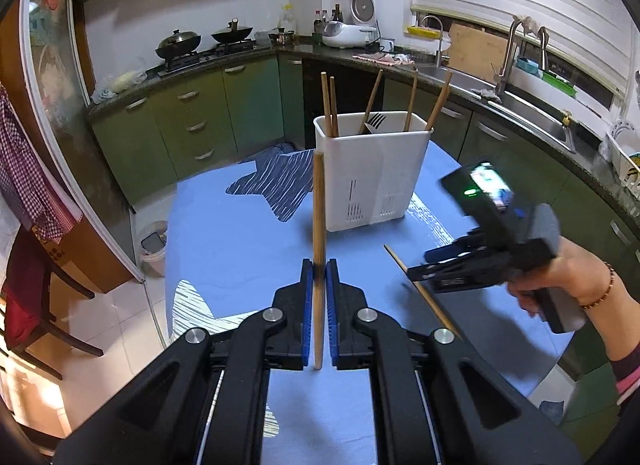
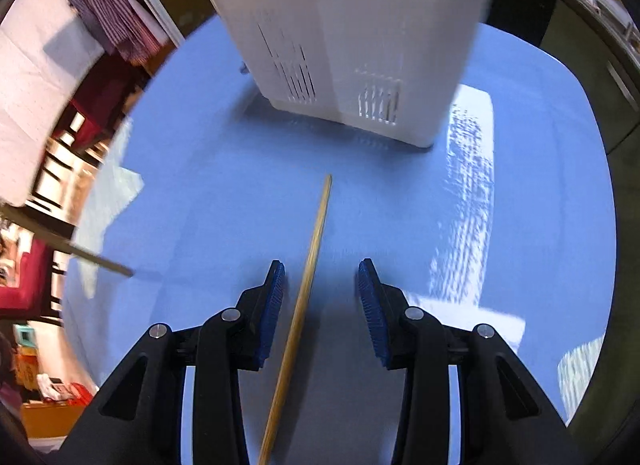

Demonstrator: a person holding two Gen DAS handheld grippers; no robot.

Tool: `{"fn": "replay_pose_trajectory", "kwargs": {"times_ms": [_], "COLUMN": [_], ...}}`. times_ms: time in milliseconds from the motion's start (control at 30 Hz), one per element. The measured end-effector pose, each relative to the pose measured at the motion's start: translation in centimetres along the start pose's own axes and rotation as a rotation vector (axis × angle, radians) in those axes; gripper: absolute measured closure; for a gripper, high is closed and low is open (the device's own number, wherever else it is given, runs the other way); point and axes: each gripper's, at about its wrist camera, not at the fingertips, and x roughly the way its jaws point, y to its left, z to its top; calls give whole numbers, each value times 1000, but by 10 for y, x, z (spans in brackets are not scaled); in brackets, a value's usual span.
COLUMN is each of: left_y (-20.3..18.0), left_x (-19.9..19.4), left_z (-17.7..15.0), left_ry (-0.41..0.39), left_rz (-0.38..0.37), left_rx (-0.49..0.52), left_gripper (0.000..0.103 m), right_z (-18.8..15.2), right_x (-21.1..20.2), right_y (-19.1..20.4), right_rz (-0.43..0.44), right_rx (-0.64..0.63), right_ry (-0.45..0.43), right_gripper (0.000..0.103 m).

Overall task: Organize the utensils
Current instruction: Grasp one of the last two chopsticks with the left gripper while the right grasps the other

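My left gripper (image 1: 319,265) is shut on a wooden chopstick (image 1: 318,225), which stands upright between the blue pads above the blue table. Behind it stands a white utensil holder (image 1: 372,173) with several chopsticks and a fork in it. A second chopstick (image 1: 400,265) lies flat on the table at the right. My right gripper (image 1: 424,265), held by a person's hand, hovers over that chopstick. In the right wrist view the right gripper (image 2: 322,277) stands open, pointing down, and the lying chopstick (image 2: 310,277) runs between its pads (image 2: 276,297) without touching them. The holder (image 2: 352,41) is just beyond.
The blue tablecloth (image 1: 224,249) has dark and white star patterns. Green kitchen cabinets, a stove with woks and a sink surround the table. A bin (image 1: 154,249) stands on the floor at the left, beside a chair (image 1: 36,305). The held chopstick's tip (image 2: 116,267) shows at the left.
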Motion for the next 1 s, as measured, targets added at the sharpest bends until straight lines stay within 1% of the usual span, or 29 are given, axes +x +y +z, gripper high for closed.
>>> {"fn": "replay_pose_trajectory", "kwargs": {"times_ms": [167,267,333,500,567,633,767,867,933,1000], "left_y": [2,3,1,1,1,2,1,0,-1,-1], "left_x": [1,2,2,3,3,3,2,0,-3,-5], "left_z": [-1,-1,-2,-3,-2,-2,-1,-1,0,1], "left_ry": [-6,-10,-15,-17,-16,-12,-13,-17,-21,-25], "left_rz": [-7,-10,-9,-14,-14,-18,-22,-24,-26,-26], "left_rx": [0,-1,0,-3,-3,-5,-4,-1,1,1], "left_gripper": [97,96,96,96,96,96,96,97,96,96], "right_z": [11,13,13,12,11,7,-7,-27,-50,-69], "right_x": [11,14,15,13,6,-9,-48,-84,-116,-138], "right_y": [16,21,26,30,29,27,27,23,13,12], "right_rz": [-66,-85,-84,-69,-50,-34,-12,5,31,60], "right_rx": [-43,-55,-66,-64,-58,-45,-31,-20,-12,-8], "right_ry": [41,51,52,31,4,-41,-149,-257,-335,-403], "right_gripper": [76,81,93,97,97,97,97,97,97,97]}}
